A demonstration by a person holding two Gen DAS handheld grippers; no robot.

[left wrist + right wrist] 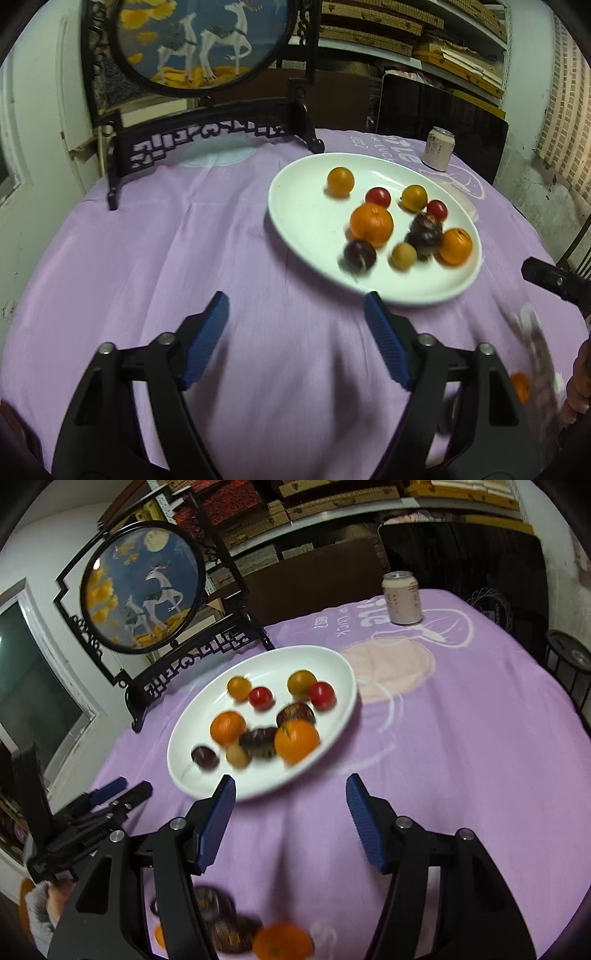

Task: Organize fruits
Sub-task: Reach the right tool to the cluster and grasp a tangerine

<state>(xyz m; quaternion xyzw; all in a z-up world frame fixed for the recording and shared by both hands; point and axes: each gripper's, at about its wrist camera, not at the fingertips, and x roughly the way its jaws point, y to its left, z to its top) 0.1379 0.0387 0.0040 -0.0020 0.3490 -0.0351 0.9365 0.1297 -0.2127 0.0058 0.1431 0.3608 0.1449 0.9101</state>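
Left gripper (295, 314): jaws wide apart, nothing between blue pads, hovering over purple surface (166, 240) just short of plate (295, 206). Right gripper (290, 794): jaws apart, empty, pads near plate rim. Fruits (371, 225) on white plate: oranges, red tomatoes, dark ones. More fruit (282, 943) on cloth below right gripper, blurred.

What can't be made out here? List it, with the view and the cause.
- Right wrist view: fruits near the bottom edge, blurred and partly behind the right gripper; their kinds are unclear.
- Left wrist view: smeared object at right, unidentifiable.
- Can: print too small to read.
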